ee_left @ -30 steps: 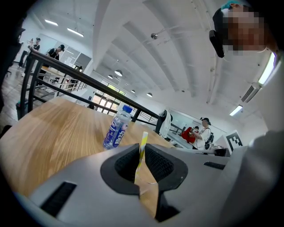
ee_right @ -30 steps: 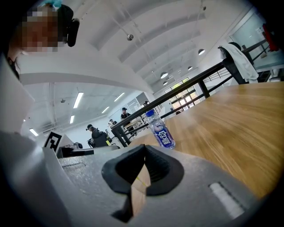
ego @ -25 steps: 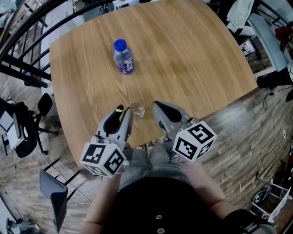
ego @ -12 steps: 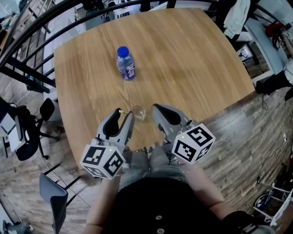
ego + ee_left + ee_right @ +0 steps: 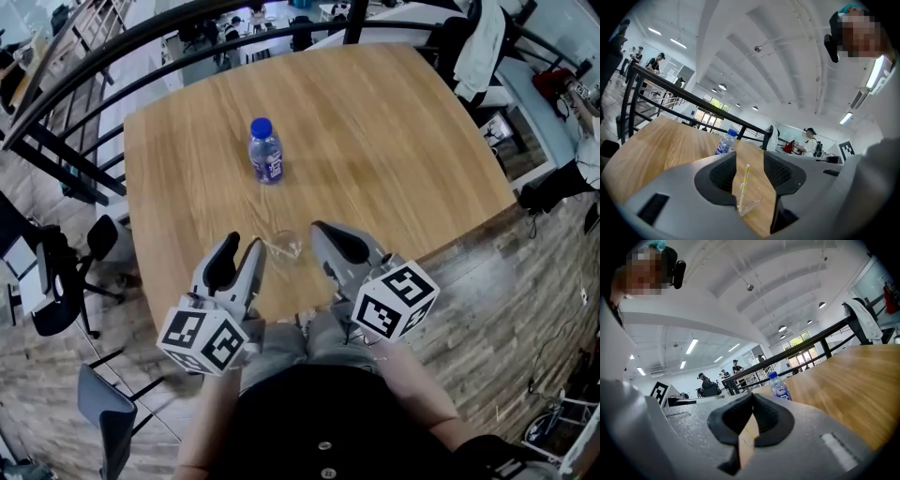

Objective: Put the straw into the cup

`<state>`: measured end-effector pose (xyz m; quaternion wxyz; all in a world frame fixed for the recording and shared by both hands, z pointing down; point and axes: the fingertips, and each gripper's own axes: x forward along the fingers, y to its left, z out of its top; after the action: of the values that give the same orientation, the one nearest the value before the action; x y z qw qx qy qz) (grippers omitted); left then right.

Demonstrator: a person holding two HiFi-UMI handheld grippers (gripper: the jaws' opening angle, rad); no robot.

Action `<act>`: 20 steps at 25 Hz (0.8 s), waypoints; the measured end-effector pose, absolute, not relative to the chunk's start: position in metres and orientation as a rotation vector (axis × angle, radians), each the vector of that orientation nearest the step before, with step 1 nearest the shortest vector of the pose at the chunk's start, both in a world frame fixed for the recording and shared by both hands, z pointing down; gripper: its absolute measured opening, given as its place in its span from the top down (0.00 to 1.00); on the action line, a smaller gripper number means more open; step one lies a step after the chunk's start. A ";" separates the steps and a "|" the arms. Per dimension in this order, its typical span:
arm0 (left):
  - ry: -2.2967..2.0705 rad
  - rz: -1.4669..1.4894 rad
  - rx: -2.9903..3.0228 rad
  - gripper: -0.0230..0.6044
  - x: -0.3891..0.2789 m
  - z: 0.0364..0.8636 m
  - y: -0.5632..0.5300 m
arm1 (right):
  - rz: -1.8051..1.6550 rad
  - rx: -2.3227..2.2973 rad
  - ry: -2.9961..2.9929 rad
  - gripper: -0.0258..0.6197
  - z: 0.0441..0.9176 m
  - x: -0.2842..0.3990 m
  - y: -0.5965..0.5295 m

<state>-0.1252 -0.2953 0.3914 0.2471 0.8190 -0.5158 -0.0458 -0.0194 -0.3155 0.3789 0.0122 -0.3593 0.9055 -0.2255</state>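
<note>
Bright, even light from ceiling lamps (image 5: 846,118); soft shadows on the table (image 5: 394,141); edges bend strongly, corners dark in both gripper views.

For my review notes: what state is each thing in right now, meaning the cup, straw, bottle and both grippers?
cup: upright on the table, straw inside, held by neither gripper.
straw: standing in the cup, leaning.
bottle: upright, blue cap on.
left gripper: open, jaws have just been opening, nothing between the pads.
right gripper: shut, holding nothing.
</note>
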 end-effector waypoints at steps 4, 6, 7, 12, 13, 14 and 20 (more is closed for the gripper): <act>-1.395 -0.141 2.266 0.68 -0.127 0.380 -0.294 | -0.651 -1.086 2.840 0.96 0.364 -0.024 -0.314; -1.392 -0.134 2.292 0.69 -0.127 0.375 -0.294 | -0.627 -1.060 2.853 0.96 0.357 -0.027 -0.312; -1.394 -0.129 2.301 0.69 -0.127 0.373 -0.293 | -0.618 -1.042 2.861 0.96 0.355 -0.029 -0.310; -1.400 -0.129 2.328 0.74 -0.128 0.363 -0.290 | -0.585 -0.969 2.905 0.96 0.347 -0.043 -0.299; -1.395 -0.132 2.331 0.76 -0.128 0.362 -0.289 | -0.579 -0.957 2.913 0.96 0.346 -0.044 -0.296; -1.388 -0.134 2.333 0.79 -0.126 0.361 -0.288 | -0.575 -0.947 2.919 0.96 0.345 -0.045 -0.294; -1.364 -0.104 2.352 0.88 -0.122 0.364 -0.282 | -0.576 -0.933 2.933 0.96 0.347 -0.050 -0.287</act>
<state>-0.1220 -0.2823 0.3639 0.2089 0.8454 -0.4902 -0.0373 -0.0500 -0.2871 0.3469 0.0052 -0.2980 0.9366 -0.1841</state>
